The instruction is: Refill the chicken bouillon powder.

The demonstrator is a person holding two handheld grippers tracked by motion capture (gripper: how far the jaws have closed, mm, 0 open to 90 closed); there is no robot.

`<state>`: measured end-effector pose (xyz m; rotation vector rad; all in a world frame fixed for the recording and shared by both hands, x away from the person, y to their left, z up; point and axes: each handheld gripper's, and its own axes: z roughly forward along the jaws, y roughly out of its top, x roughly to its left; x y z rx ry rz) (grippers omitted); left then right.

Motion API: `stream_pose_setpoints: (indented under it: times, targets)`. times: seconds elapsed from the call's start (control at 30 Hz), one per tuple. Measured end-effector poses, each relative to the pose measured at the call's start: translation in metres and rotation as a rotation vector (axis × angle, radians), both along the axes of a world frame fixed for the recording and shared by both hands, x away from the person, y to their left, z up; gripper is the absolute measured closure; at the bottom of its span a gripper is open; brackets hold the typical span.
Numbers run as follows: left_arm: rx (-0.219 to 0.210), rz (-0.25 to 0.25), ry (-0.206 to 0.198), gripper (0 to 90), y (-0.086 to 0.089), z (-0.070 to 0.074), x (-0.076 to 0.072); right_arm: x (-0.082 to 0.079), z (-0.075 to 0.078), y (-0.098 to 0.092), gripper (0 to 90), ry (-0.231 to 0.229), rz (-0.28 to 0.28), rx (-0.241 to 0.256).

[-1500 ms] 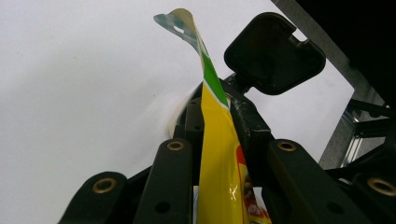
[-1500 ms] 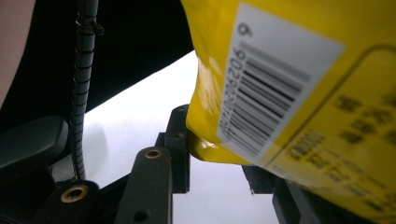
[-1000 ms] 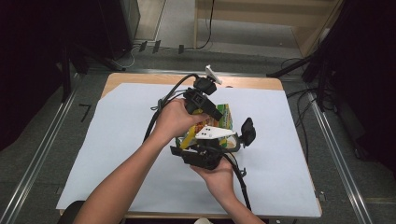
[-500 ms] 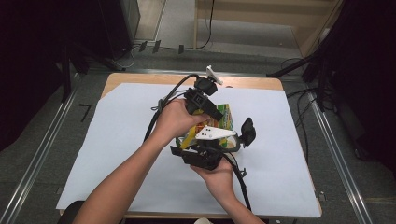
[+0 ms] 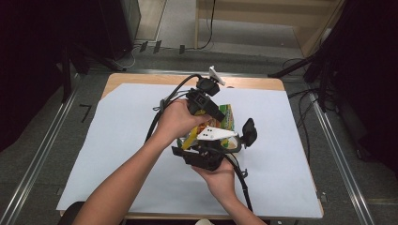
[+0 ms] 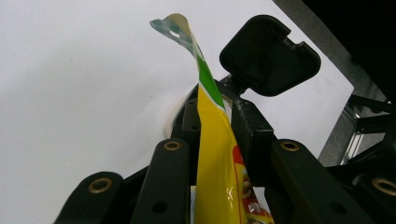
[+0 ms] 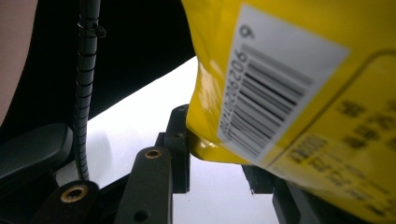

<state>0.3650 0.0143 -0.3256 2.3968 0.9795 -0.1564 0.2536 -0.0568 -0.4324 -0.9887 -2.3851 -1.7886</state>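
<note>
A dark room surrounds a wooden table [image 5: 263,83] that stands on a grey floor [image 5: 42,140], with metal rails running along both sides and cables trailing at the far edge. A large white sheet [image 5: 117,140] covers nearly the whole tabletop.

Over the middle of the sheet, the person holds both tools close together, forearms coming in from the near edge. The left gripper [image 5: 206,104] sits farther from the person, the right gripper [image 5: 206,152] nearer, and a yellow-and-green packet [image 5: 224,118] is between them, lifted off the sheet.

In the left gripper view the packet [image 6: 212,154] stands edge-on, its long axis running straight away from the camera, with the green end and its punched hang tab farthest out; the black jaws are closed against its two faces. In the right gripper view the packet [image 7: 289,79] presents its flat yellow face and a white barcode label [image 7: 275,88], and its bottom corner sits pinched between that gripper's jaws, which are drawn in narrow around it.
</note>
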Motion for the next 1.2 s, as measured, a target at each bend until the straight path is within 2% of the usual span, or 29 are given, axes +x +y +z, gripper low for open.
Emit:
stream_pose_setpoints:
  times: [0.43, 0.5, 0.63, 0.73, 0.8, 0.83, 0.93, 0.97, 1.0, 1.07, 1.1, 1.2]
  targets:
    - [-0.011, -0.006, -0.005, 76.2, -0.001, 0.001, -0.001, 0.0, 0.001, -0.001, 67.9, -0.015, -0.005, -0.01]
    - [-0.012, -0.01, -0.011, 76.2, -0.002, 0.003, -0.001, -0.001, 0.002, -0.001, 67.9, -0.032, -0.015, -0.023]
    - [-0.034, -0.017, -0.064, 76.3, -0.003, 0.011, -0.007, -0.002, 0.005, -0.002, 67.9, -0.066, -0.029, -0.035]
    - [-0.025, -0.017, -0.064, 76.3, -0.004, 0.011, -0.007, -0.002, 0.006, -0.003, 67.9, -0.07, -0.028, -0.032]
    - [-0.011, -0.016, -0.039, 76.0, -0.004, 0.007, -0.004, -0.001, 0.005, -0.003, 68.0, -0.048, -0.019, -0.028]
    - [-0.011, -0.016, -0.039, 75.8, -0.004, 0.007, -0.004, 0.0, 0.004, -0.003, 67.9, -0.044, -0.016, -0.032]
    - [-0.036, -0.013, -0.039, 75.8, 0.0, 0.008, -0.002, 0.0, 0.004, -0.003, 67.7, -0.052, -0.013, -0.046]
    - [-0.066, -0.003, -0.043, 75.9, 0.002, 0.011, -0.002, 0.001, 0.008, -0.004, 67.7, -0.074, -0.015, -0.064]
    - [-0.066, -0.003, -0.043, 75.9, 0.002, 0.011, -0.002, 0.001, 0.009, -0.004, 67.7, -0.077, -0.014, -0.064]
    - [-0.051, -0.014, -0.049, 75.8, 0.001, 0.01, -0.003, 0.001, 0.009, -0.004, 67.7, -0.075, -0.014, -0.063]
    - [-0.03, -0.021, -0.052, 75.6, -0.001, 0.007, -0.004, 0.002, 0.006, -0.004, 67.9, -0.064, -0.009, -0.062]
    - [-0.033, -0.019, -0.043, 75.5, 0.001, 0.003, -0.005, 0.001, 0.002, -0.003, 67.9, -0.057, -0.005, -0.061]
